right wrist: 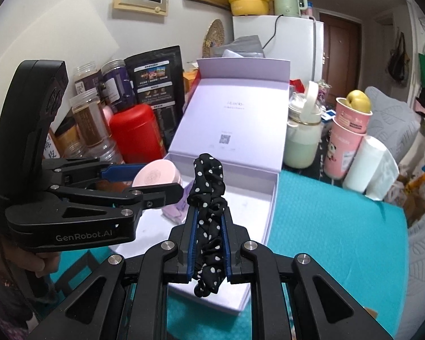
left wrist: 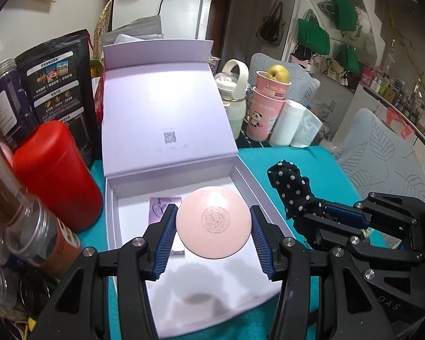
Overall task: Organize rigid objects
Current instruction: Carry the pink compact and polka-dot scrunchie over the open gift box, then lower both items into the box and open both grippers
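An open white gift box lies on the teal table, lid propped up behind it. My left gripper is shut on a round pink compact and holds it over the box interior; the compact also shows in the right wrist view. My right gripper is shut on a black polka-dot scrunchie, held above the box's right side. The scrunchie shows in the left wrist view. A small purple card and a small metal piece lie on the box floor.
A red canister, black pouch and several jars crowd the left. A pale green bottle, pink cups with a pear and a white roll stand behind the box. A teal mat covers the table to the right.
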Action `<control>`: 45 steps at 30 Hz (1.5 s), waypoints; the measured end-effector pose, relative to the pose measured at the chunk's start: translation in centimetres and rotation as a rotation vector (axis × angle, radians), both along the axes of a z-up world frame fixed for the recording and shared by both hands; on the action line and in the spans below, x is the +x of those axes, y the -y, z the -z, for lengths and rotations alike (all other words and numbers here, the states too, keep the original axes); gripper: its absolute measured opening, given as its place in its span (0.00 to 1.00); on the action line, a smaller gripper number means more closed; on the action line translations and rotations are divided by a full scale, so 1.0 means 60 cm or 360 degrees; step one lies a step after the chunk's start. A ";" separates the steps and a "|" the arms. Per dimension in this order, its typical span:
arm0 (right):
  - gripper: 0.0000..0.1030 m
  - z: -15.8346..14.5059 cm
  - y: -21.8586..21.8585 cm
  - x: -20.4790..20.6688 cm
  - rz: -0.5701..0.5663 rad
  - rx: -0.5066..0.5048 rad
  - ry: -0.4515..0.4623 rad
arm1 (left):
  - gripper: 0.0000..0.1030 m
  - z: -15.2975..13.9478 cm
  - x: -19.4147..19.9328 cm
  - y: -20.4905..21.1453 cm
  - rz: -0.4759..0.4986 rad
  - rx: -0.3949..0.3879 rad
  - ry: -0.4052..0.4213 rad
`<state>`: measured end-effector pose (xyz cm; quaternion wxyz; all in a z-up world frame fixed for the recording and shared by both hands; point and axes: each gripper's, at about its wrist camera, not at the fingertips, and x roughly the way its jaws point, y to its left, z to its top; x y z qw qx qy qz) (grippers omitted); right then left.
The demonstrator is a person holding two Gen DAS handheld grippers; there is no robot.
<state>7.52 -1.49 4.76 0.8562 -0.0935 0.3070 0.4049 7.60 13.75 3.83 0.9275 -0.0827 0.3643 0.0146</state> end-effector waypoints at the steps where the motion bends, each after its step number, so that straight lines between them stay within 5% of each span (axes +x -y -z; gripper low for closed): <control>1: 0.15 0.000 -0.002 0.005 -0.0002 0.0000 0.0001 | 0.49 -0.001 0.006 -0.005 -0.0005 0.0001 0.0005; 18: 0.15 0.008 -0.043 0.103 0.0014 -0.0037 -0.0018 | 0.49 -0.011 0.097 -0.076 -0.0108 0.0057 0.0041; 30: 0.15 0.070 -0.053 0.147 0.0118 0.0030 -0.0214 | 0.49 0.062 0.140 -0.083 -0.0041 0.0007 -0.0158; 45: 0.15 0.110 -0.079 0.170 0.0132 -0.0161 -0.0276 | 0.49 0.137 0.180 -0.079 -0.0045 0.0019 -0.0426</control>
